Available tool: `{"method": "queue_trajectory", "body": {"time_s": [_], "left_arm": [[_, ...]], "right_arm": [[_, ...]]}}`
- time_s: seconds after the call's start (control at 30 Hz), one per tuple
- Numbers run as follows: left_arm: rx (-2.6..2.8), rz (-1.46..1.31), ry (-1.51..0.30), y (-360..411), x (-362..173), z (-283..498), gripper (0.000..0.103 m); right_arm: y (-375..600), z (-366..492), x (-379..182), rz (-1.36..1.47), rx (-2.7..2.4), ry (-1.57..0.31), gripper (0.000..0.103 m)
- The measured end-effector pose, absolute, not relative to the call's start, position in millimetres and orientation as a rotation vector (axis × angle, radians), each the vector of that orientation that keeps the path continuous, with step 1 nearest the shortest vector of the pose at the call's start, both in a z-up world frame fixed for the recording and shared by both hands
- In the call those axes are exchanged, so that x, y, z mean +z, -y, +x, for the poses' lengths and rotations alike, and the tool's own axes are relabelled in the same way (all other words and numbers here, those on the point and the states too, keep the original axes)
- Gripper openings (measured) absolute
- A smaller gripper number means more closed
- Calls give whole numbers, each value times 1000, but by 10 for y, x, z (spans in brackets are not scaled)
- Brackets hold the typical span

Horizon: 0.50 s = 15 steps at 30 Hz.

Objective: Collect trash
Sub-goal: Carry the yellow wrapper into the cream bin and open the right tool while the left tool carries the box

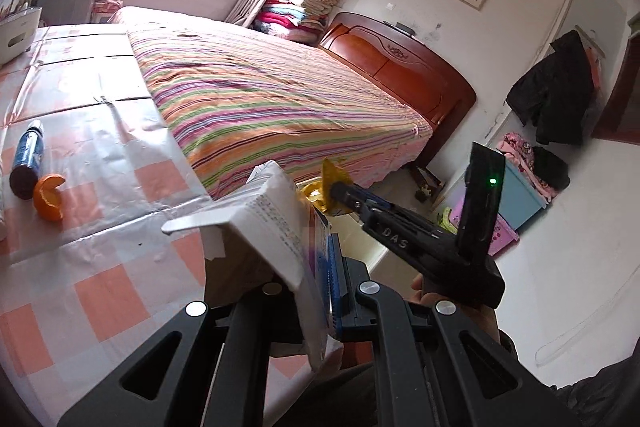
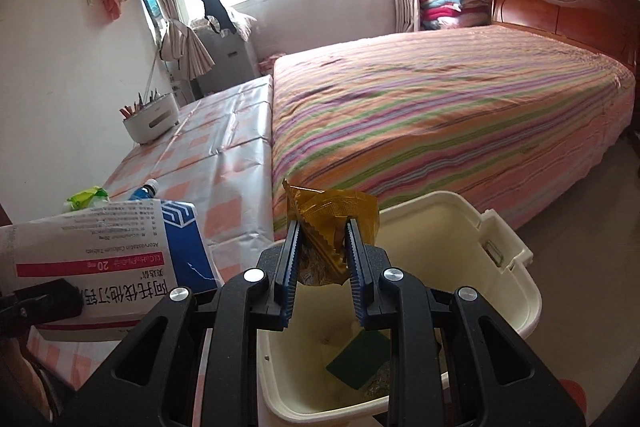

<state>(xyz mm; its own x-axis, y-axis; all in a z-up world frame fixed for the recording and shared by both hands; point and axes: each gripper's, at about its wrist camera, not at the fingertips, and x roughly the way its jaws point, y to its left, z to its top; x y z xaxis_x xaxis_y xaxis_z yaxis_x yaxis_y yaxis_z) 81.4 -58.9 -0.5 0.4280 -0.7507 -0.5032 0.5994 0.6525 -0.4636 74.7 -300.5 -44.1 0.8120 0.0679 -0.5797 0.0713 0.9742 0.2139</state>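
Note:
My left gripper [image 1: 316, 259] is shut on a white and blue medicine box [image 1: 280, 223], held above the table edge; the box also shows in the right wrist view [image 2: 100, 259]. My right gripper [image 2: 322, 227] is shut on a gold snack wrapper [image 2: 334, 213], held over the open cream trash bin [image 2: 516, 267]. In the left wrist view the right gripper [image 1: 340, 193] and wrapper [image 1: 326, 187] sit just beyond the box. A green pad [image 2: 358, 357] lies in the bin. An orange peel [image 1: 50, 197] and a blue bottle [image 1: 28, 159] lie on the table.
The table with a pink checked cloth [image 1: 112, 131] adjoins a striped bed [image 1: 272, 99]. A white holder with pencils [image 2: 154, 119] stands at the table's far end. A green packet [image 2: 86, 198] lies behind the box. Boxes and clothes [image 1: 528, 183] sit by the wall.

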Motion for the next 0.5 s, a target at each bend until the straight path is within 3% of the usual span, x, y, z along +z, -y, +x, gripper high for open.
{"method": "queue_trajectory", "body": {"time_s": [0.1, 0.13, 0.17, 0.33, 0.5], "left_arm": [[-865, -210, -751, 729, 7, 796, 7], [-866, -209, -755, 762, 7, 796, 7], [-867, -206, -761, 793, 2, 803, 7], [-858, -190, -786, 894, -46, 844, 7], [-851, -174, -823, 986, -139, 880, 7]], "right_arm": [[3119, 797, -541, 298, -9, -666, 28], [3175, 801, -555, 310, -33, -672, 42], [3219, 793, -553, 333, -40, -667, 49], [3444, 690, -395, 459, -41, -562, 62], [3611, 495, -220, 554, -63, -420, 65]]}}
